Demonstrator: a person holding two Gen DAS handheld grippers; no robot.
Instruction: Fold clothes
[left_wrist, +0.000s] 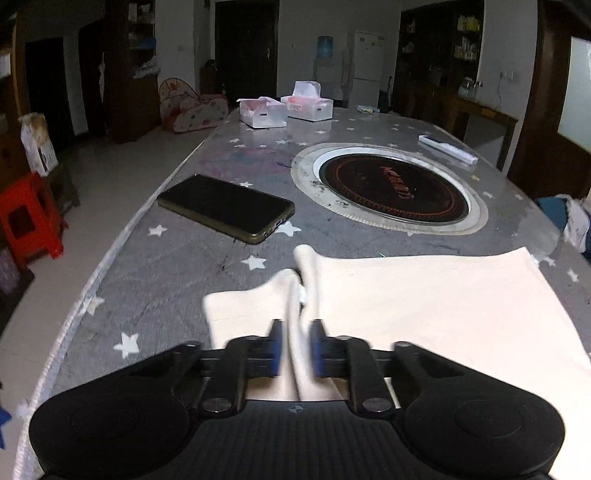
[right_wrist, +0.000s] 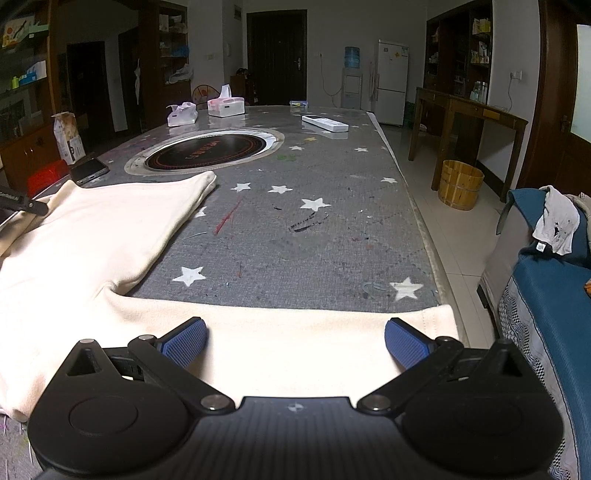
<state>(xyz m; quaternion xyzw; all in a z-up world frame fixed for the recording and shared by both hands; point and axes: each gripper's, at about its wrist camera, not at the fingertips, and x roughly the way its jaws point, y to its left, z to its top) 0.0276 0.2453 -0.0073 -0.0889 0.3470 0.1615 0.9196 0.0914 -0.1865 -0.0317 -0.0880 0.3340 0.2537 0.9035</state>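
Observation:
A cream garment (left_wrist: 424, 310) lies spread on the grey star-patterned table (left_wrist: 155, 266). In the left wrist view my left gripper (left_wrist: 297, 339) is shut on a bunched fold of the garment's left edge, which stands up between the blue pads (left_wrist: 275, 347). In the right wrist view the same cream garment (right_wrist: 92, 236) covers the left side, and one sleeve (right_wrist: 295, 343) runs across the near edge. My right gripper (right_wrist: 295, 341) hangs open just above that sleeve, with its blue pads (right_wrist: 184, 341) wide apart and nothing pinched. The tip of the left gripper (right_wrist: 22, 203) shows at the far left.
A black phone (left_wrist: 225, 206) lies left of the round black hotplate (left_wrist: 391, 188) set into the table. Two tissue boxes (left_wrist: 288, 109) and a white remote (right_wrist: 325, 123) sit further back. A red stool (left_wrist: 29, 218) stands left; a blue sofa (right_wrist: 546, 295) and wooden bucket (right_wrist: 460, 184) stand right.

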